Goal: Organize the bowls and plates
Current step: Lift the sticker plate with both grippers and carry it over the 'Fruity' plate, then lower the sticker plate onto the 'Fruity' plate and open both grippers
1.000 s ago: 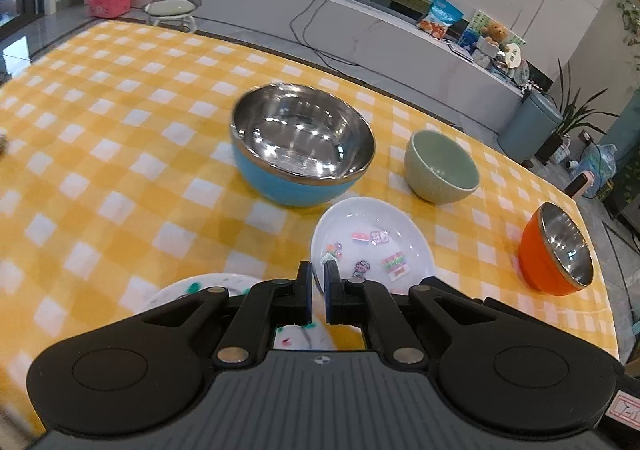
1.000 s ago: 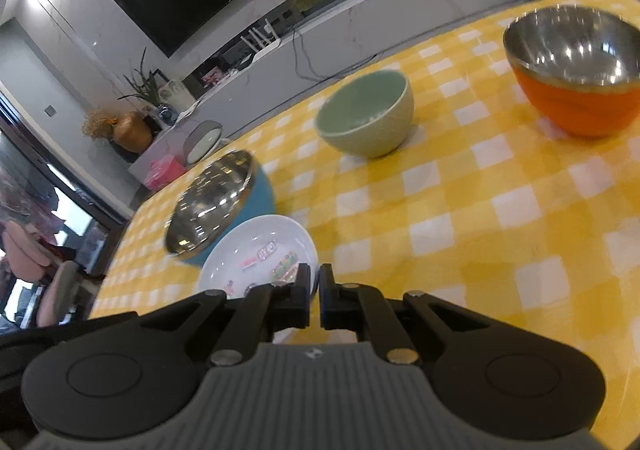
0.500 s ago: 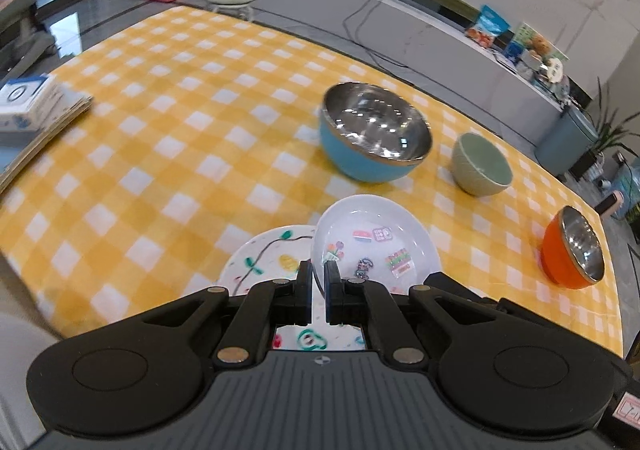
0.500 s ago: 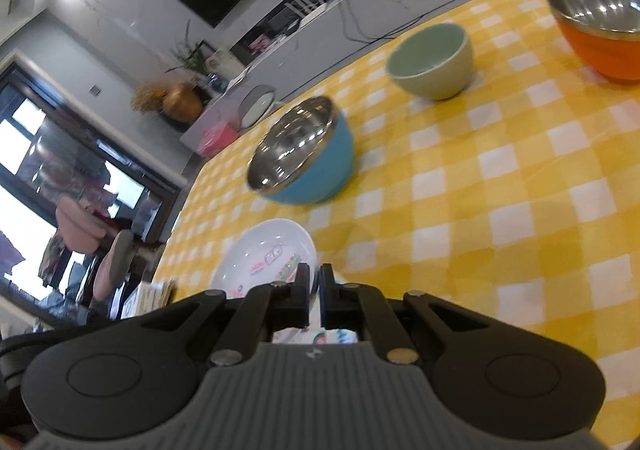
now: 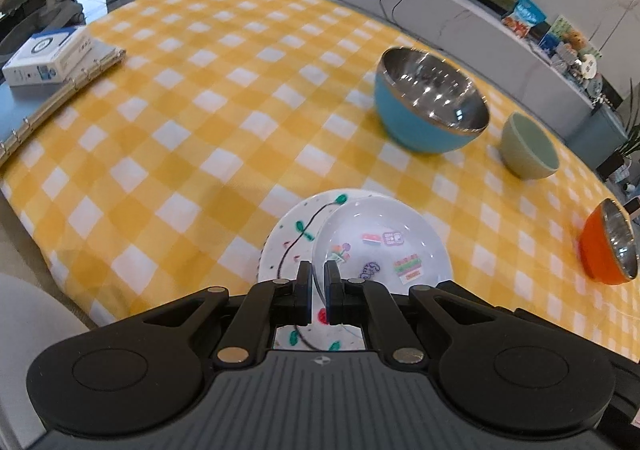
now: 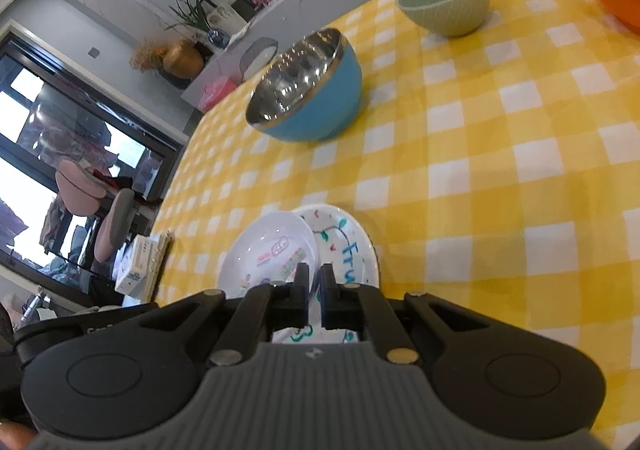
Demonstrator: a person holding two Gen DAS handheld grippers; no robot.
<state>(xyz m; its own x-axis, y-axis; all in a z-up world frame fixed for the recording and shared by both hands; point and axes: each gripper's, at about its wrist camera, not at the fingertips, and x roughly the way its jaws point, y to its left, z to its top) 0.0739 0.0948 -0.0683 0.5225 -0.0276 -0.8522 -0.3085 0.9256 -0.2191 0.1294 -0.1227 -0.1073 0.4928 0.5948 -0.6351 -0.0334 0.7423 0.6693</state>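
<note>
Two plates sit at the near edge of the yellow checked cloth (image 5: pixel 208 98), one in each gripper. The left gripper (image 5: pixel 318 292) is clamped on the near rim of the sticker plate (image 5: pixel 380 246), a white dish with small colourful stickers inside. The right gripper (image 6: pixel 314 290) is pinched on the near rim of the drawn plate (image 6: pixel 344 246), white with green vines and blue lettering. The two plates overlap: in the left view the sticker plate lies over the right part of the drawn plate (image 5: pixel 296 234), and in the right view the sticker plate (image 6: pixel 272 250) is the one to the left. Whether the plates rest on the cloth or hang just above it, I cannot tell.

Farther off stands a blue bowl (image 5: pixel 428 110) with a shiny steel inside, and right of it, close by, a small green bowl (image 5: pixel 528 146). An orange bowl (image 5: pixel 608 246), steel-lined too, sits well apart at the right edge of the cloth. At the far left a white box (image 5: pixel 44 54) lies on a ring binder (image 5: pixel 60 98) that reaches onto the cloth's edge.
</note>
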